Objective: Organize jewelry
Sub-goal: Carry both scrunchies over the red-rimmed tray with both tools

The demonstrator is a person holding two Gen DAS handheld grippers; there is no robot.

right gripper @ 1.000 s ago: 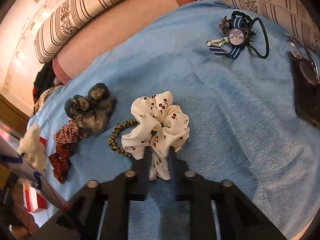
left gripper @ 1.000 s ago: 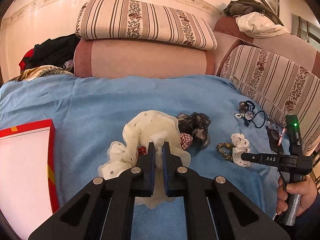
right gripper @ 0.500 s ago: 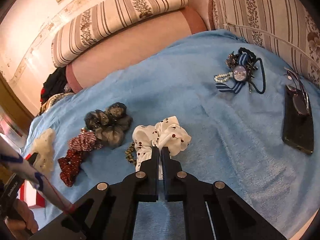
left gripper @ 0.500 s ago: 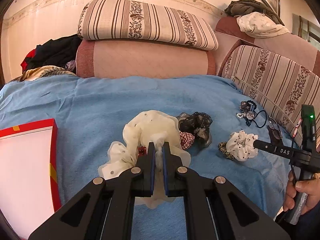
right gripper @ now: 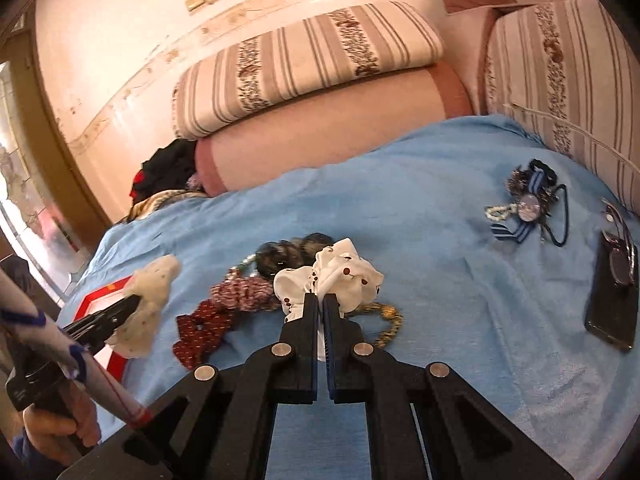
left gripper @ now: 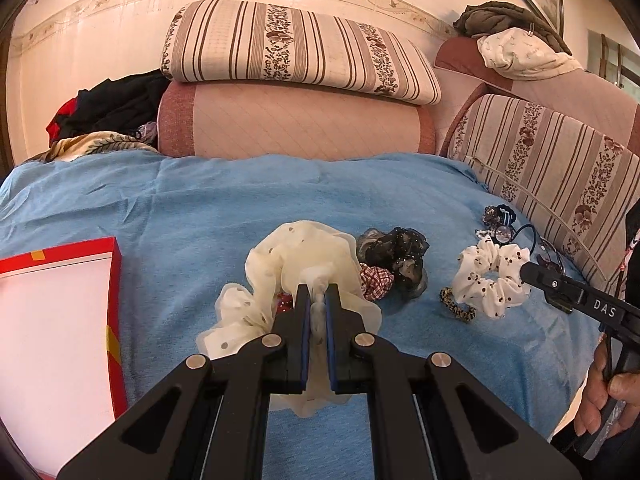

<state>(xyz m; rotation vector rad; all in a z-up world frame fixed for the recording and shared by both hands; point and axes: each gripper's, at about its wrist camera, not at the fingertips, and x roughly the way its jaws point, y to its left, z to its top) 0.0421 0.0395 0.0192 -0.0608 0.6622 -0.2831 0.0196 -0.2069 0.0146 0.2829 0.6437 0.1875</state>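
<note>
Where box rim ends (leftward), blanket.

Bed covered by a blue blanket. On it: red-edged box at the left edge; dark, checked and leopard-print scrunchies mid-bed; hair-tie cluster and phone (glasses on top) at the right edge.

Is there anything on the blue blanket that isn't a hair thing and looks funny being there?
Yes. A black phone lies at the right edge of the blue blanket, with a pair of glasses resting on top of it. They look out of place beside the scrunchies and hair ties being sorted.
</note>
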